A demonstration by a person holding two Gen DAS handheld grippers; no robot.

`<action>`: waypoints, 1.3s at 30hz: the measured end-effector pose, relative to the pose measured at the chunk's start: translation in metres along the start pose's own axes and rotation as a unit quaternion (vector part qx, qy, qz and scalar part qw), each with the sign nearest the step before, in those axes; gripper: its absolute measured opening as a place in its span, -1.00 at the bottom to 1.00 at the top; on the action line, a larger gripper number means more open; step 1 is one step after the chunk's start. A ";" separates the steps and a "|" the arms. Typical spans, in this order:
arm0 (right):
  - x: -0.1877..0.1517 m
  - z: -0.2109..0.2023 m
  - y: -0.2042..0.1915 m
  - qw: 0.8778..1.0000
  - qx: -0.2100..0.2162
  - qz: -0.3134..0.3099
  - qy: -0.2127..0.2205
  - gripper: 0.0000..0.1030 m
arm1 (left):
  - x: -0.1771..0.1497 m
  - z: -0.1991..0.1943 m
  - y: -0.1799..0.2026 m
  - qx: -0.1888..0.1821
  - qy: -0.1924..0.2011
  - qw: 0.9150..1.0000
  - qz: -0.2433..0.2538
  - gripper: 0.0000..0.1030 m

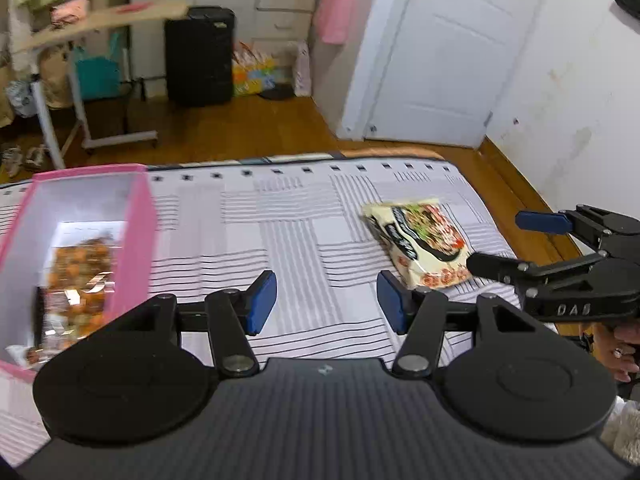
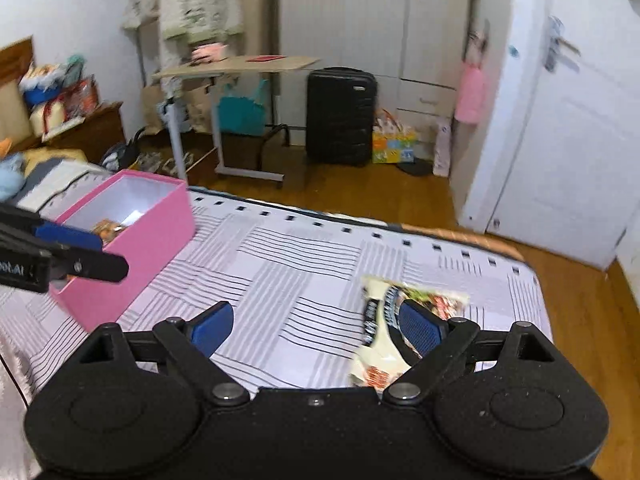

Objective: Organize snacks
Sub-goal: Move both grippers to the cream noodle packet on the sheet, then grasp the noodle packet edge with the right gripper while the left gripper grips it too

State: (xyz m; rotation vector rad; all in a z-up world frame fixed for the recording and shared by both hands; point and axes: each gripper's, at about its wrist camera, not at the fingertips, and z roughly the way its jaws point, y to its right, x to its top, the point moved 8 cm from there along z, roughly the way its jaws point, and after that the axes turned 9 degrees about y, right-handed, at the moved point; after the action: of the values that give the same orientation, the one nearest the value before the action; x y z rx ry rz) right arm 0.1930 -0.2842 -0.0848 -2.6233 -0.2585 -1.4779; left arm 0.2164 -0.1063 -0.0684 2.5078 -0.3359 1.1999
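While tongs [image 1: 326, 302] gape, packet [image 1: 420, 242] beside box [image 1: 136, 240].

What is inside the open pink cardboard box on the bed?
The pink cardboard box holds orange-printed snack packets. Its near wall and the left gripper hide the remaining floor.

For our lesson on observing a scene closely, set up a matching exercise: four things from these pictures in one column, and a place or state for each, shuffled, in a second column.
Things:
1. pink box
2. noodle packet
3. black suitcase
4. left hand-held gripper

Places or states:
A. lying flat on the striped bed cover
B. standing on the wooden floor by the wardrobe
C. open, nothing between its pads
D. lid off, snack bags inside

Pairs: 1-D, 2-A, 3-B, 4-C
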 end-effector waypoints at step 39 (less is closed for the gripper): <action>-0.112 0.142 0.106 0.993 -0.038 0.065 -0.092 1.00 | -0.062 0.258 0.067 -0.125 -0.062 0.973 -0.184 -0.02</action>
State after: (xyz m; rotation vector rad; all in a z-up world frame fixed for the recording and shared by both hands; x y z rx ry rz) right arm 0.2760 -0.3714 -0.2562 -2.7803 -0.0471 -1.2308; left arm 0.3360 -0.2667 -0.2548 2.2975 -0.0415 0.8034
